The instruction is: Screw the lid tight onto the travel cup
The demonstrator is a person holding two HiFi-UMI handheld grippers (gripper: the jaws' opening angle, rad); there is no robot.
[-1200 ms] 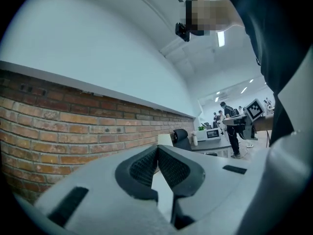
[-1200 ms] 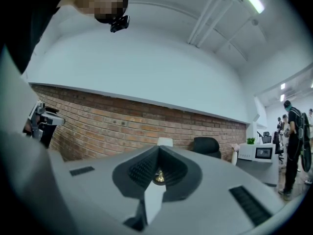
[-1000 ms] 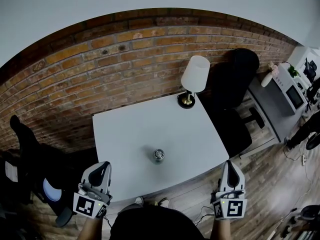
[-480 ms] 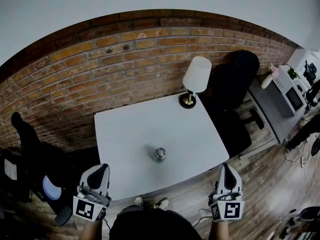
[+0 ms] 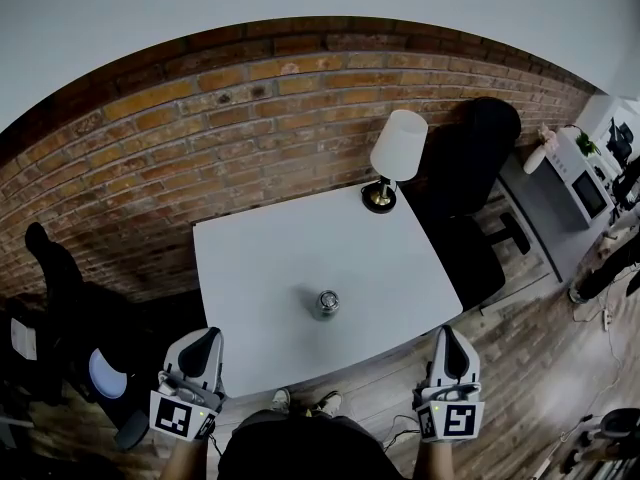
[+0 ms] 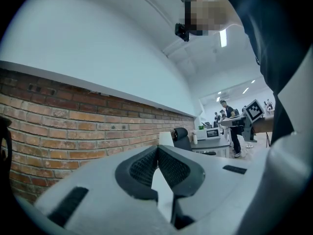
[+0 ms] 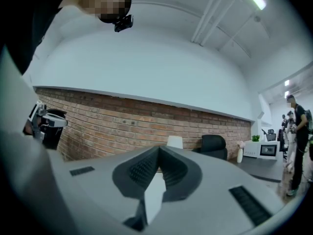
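Note:
A small metal travel cup (image 5: 327,303) with its lid on top stands upright near the middle of the white table (image 5: 260,268) in the head view. My left gripper (image 5: 200,346) hangs off the table's near left corner, shut and empty. At the near right corner my right gripper (image 5: 448,346) is also shut with nothing in it. Both stay well short of the cup. In the left gripper view the left gripper (image 6: 157,150) has its jaws tip to tip; the right gripper (image 7: 159,150) in the right gripper view looks the same. Neither gripper view shows the cup.
A table lamp (image 5: 392,158) with a white shade stands at the table's far right corner. A brick wall (image 5: 200,118) runs behind the table. A black office chair (image 5: 470,178) sits to the right, with a grey cabinet and microwave (image 5: 585,193) beyond it. Wooden floor surrounds the table.
The view has shifted slightly, so table and cup sit a little lower and to the right. Both grippers stay shut near the table's near edge; the right one has drifted slightly left.

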